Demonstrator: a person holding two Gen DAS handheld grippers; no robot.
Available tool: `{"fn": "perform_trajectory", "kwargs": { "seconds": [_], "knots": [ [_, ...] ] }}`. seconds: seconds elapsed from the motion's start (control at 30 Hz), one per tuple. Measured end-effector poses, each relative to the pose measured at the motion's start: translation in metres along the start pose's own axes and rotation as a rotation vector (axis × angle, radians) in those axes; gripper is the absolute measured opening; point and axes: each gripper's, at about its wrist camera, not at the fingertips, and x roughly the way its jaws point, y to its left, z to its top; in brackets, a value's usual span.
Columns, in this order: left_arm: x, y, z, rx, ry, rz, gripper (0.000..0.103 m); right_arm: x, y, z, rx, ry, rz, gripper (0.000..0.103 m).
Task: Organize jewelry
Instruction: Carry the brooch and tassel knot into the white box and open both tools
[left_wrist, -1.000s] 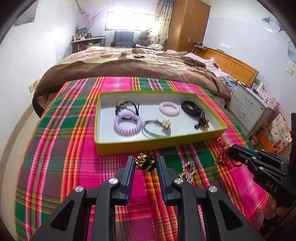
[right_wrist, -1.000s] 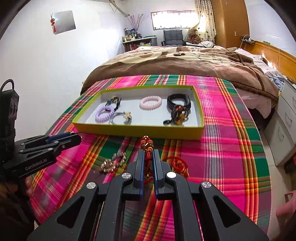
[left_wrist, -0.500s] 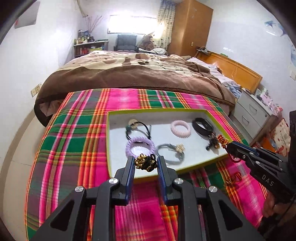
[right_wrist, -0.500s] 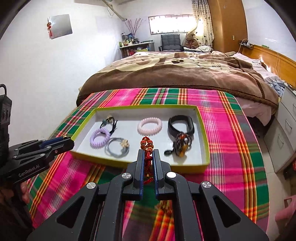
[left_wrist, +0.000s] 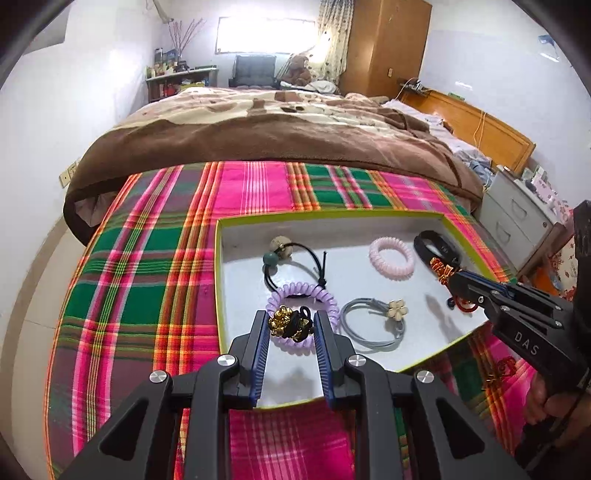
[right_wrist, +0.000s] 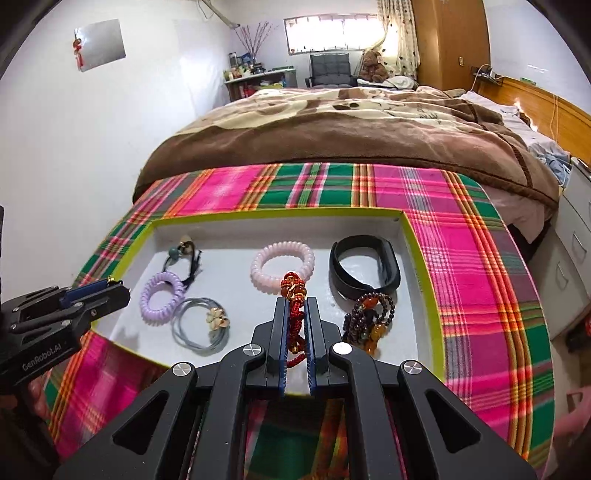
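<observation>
Both grippers hang over the green-rimmed tray (left_wrist: 218, 280) on the plaid cloth (left_wrist: 147, 266). The left gripper (left_wrist: 290, 325) has its fingers clamped on a black-and-gold hair tie (left_wrist: 288, 323), above the purple coil tie (left_wrist: 325, 299) (lying in the tray). The right gripper (right_wrist: 295, 321) has its fingers pinched tight on a red beaded cord (right_wrist: 293, 295), just beside the dark bead bracelet (right_wrist: 369, 321).

right tongs (right_wrist: 295, 321) clamped on red beaded cord (right_wrist: 294, 295) | above tray (right_wrist: 413, 236) | pink coil band (right_wrist: 282, 266) beyond
</observation>
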Motion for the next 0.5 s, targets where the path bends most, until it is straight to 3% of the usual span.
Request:
{"fn": "perform_trajectory", "kwargs": {
  "seconds": [0.5],
  "knots": [
    [0.015, -0.003, -0.006, 0.011, 0.034, -0.003, 0.025, 0.019, 0.0, 0.0, -0.009, 0.041, -0.024, 0.008]
  ]
}}
